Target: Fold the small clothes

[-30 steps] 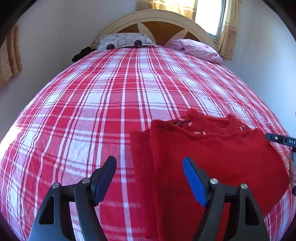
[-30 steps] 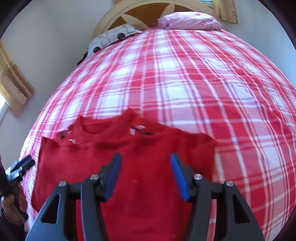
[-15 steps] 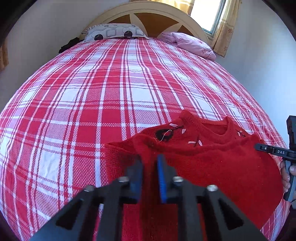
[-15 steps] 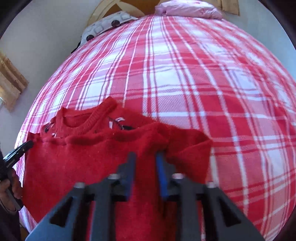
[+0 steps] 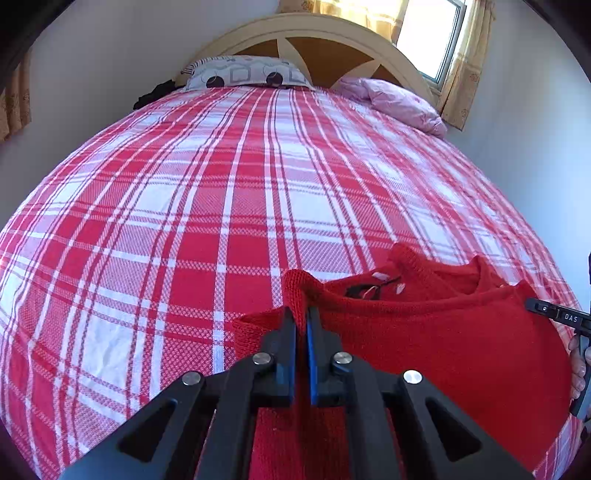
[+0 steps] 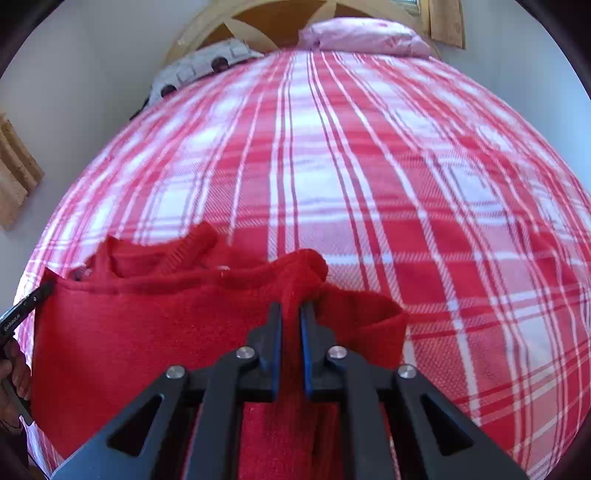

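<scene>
Here the red sweater (image 5: pixel 443 350) lay on the near part of the plaid bedspread (image 5: pixel 221 206), neckline toward the headboard (image 5: pixel 317 40), bottom part folded up over the body so its edge sat just below the collar.

Left gripper (image 5: pixel 301 317): jaws together, clamped on the fold's left corner; knit bunched up between the blue pads and stood up in a small peak above the tips. Jaws had just been closing, and the fabric was between them.

Right gripper (image 6: pixel 291 314): likewise pinched shut on the fold's right corner, red knit squeezed between the pads and rising in a hump past the tips. A loose flap of sweater hung out to the right of it on the bedspread. Jaws had just been closing here too.

Each wrist view caught the other gripper at its edge, with a few of the person's fingers on the handle.

Sweater sat at the near edge of the bed; the far stretch of bedspread ran up to a patterned grey pillow (image 5: pixel 243 72) and a pink pillow (image 5: pixel 399 99) at the headboard. Window (image 5: pixel 432 33) with yellow curtains (image 5: pixel 461 70) behind the pink pillow.
</scene>
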A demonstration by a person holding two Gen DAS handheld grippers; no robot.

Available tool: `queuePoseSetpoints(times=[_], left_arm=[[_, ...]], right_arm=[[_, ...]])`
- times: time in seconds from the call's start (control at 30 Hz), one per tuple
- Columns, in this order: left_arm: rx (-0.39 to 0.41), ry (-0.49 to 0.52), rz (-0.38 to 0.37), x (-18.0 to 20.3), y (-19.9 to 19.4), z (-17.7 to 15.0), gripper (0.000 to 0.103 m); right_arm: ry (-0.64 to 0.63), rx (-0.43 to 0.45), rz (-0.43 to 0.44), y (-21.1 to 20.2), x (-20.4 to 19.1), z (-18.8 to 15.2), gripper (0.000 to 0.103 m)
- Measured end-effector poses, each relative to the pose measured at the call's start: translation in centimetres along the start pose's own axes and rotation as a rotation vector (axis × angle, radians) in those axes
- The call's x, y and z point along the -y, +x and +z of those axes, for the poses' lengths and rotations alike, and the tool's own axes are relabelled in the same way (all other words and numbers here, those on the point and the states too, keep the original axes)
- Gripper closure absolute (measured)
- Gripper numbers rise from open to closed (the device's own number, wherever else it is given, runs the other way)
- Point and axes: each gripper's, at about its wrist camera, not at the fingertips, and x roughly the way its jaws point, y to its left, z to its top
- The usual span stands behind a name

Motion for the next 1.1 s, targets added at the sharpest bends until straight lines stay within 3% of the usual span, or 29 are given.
queuePoseSetpoints(times=[0.27,0.3,0.33,0.4,0.5,0.57,0.67,0.73,0.77,0.8,0.9,1.03,1.1], left_arm=[[0.010,0.056,0.015,0.7,-0.2,-0.4,0.098],[0.012,0.046,0.009,0.5,-0.5,-0.5,0.098],[0.010,0.035,0.001,0.4,-0.9,-0.5,0.098],[0.013,0.025,0.002,0.1,-2.0,-0.4,0.097],[0.072,0.037,0.012,0.5,-5.2,-0.6,0.096],[0.122,0.072,0.061,1.5,-7.4,-1.0,0.096],[0.186,0.133,0.067,3.1,-9.8,-1.6,0.094],[0.171,0.172,0.076,4.1,-9.5,-1.7,0.068],[0.174,0.185,0.098,4.4,-9.4,-1.7,0.046],[0.198,0.190,0.126,4.8,-9.4,-1.8,0.038],[0.181,0.202,0.082,5.4,-8.8,-2.3,0.038],[0.121,0.222,0.062,6.5,-7.3,-3.7,0.037],[0.074,0.234,0.055,7.1,-6.2,-4.5,0.037]], right_arm=[[-0.026,-0.027,0.003,0.7,0.2,-0.2,0.088],[-0.025,-0.023,0.008,0.6,0.3,-0.1,0.082],[-0.021,-0.016,0.011,0.3,0.4,-0.2,0.059],[-0.009,-0.003,0.004,-0.6,0.7,-0.4,0.040],[-0.015,0.047,-0.026,-3.2,1.1,-0.9,0.040],[-0.008,0.092,-0.049,-5.7,1.3,-1.6,0.040],[0.004,0.145,0.025,-9.0,0.8,-3.3,0.040],[-0.032,0.166,0.041,-10.3,-0.5,-4.7,0.040],[-0.068,0.169,0.052,-10.7,-1.5,-5.6,0.040],[-0.093,0.163,0.060,-10.7,-2.5,-6.1,0.040],[-0.151,0.126,0.092,-10.1,-4.2,-7.7,0.042],[-0.156,0.028,-0.074,-6.8,-3.1,-8.9,0.048],[-0.114,-0.030,-0.071,-5.3,-1.6,-9.4,0.047]])
